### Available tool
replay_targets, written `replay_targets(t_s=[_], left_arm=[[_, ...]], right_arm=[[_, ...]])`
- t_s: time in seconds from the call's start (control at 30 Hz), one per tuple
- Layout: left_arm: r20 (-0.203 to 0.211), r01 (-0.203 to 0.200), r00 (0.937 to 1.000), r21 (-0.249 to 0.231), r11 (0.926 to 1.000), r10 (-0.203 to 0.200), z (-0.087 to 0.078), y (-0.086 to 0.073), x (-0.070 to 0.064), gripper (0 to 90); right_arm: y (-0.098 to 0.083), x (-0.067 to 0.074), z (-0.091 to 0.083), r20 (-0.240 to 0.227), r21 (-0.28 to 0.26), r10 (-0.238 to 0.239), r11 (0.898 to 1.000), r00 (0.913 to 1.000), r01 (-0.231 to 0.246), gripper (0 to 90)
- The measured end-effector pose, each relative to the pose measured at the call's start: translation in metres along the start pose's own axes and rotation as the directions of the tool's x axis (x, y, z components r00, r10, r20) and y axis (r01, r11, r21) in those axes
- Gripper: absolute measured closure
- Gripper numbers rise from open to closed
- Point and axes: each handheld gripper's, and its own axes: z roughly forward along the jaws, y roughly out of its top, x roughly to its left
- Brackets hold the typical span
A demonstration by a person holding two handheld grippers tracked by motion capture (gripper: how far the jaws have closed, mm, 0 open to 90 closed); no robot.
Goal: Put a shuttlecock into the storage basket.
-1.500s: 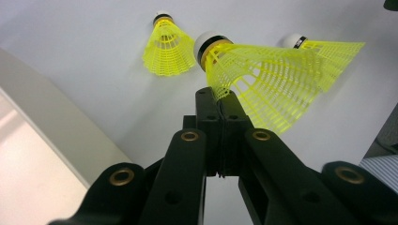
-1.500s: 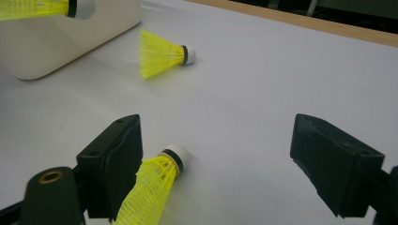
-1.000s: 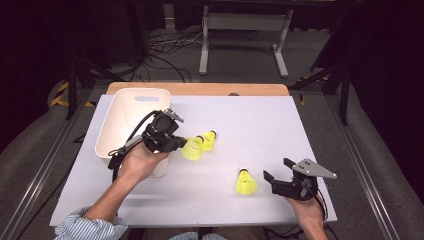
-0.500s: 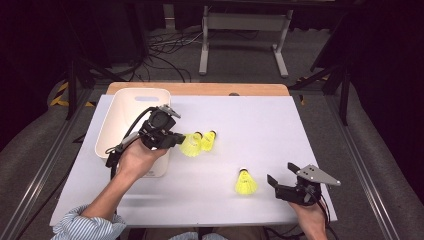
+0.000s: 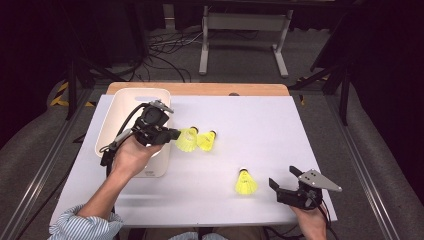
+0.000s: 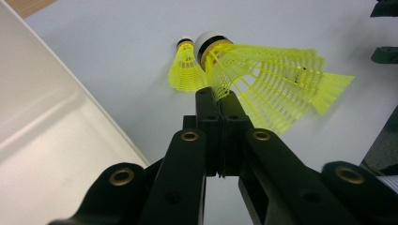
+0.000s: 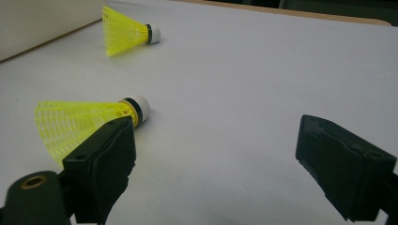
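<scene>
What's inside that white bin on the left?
The bin looks empty where its floor shows. The left gripper and hand cover its near end, so anything lying there stays hidden. All three shuttlecocks lie or hang outside it.

Left claw (image 5: 172,134) carries its yellow shuttlecock (image 5: 187,139) a bit up and back along the white bin (image 5: 111,125), away from the tabletop's near edge. Right claw (image 5: 284,181) drops lower and slides further right of the lone shuttlecock (image 5: 245,183), toward that edge.
</scene>
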Motion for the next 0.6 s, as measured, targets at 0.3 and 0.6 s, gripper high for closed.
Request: replay_targets(t_s=[0.3,0.6], left_arm=[[-0.005,0.026,0.9996,-0.022,0.9994,-0.026,-0.007,-0.003,0.007,89.8],[-0.041,0.040,0.9983,-0.037,0.9985,-0.041,-0.018,-0.002,0.017,89.8]], right_arm=[[-0.007,0.002,0.000,0.003,0.012,0.002,1.000,1.0000,-0.002,12.9],[-0.007,0.003,0.002,0.001,0.020,0.003,1.000,1.0000,-0.003,12.8]])
